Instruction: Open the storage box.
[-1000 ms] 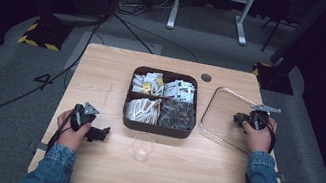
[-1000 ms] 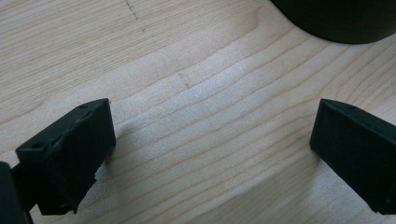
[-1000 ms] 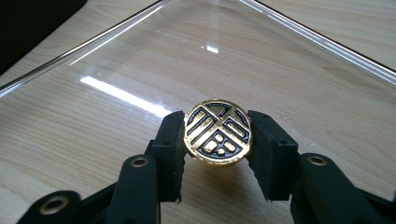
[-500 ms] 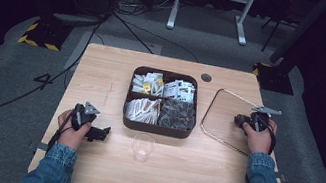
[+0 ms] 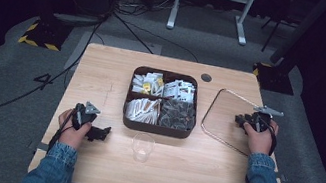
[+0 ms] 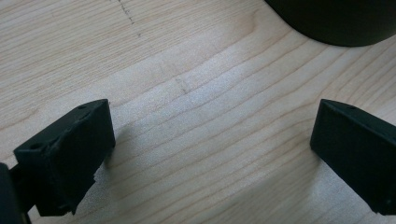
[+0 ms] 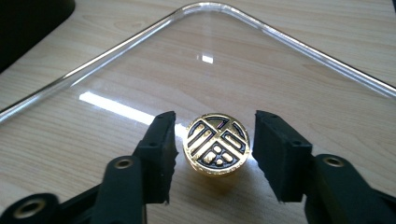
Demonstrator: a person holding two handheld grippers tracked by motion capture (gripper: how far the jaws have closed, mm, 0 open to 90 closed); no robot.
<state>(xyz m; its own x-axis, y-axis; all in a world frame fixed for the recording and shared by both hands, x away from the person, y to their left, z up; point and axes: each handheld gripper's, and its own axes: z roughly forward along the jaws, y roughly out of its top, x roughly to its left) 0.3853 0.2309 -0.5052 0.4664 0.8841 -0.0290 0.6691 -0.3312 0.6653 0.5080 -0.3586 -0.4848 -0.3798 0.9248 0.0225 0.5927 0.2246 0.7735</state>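
High view: the pale wood-grain table (image 5: 118,73) carries a dark rounded-square box (image 5: 158,125) of packets, and right of the box lies a clear glass lid (image 5: 228,114). Right gripper (image 7: 215,142) has just been opening, its ribbed black jaws flanking without touching the lid's round gold-and-black knob (image 7: 216,143). Left of the box, the left gripper (image 6: 210,154) gapes over bare wood, seemingly resting there.

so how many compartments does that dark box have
4. The box is split two by two: far left and far right hold pale packets, near left holds whitish sachets, near right holds dark ones. No further compartment is visible.
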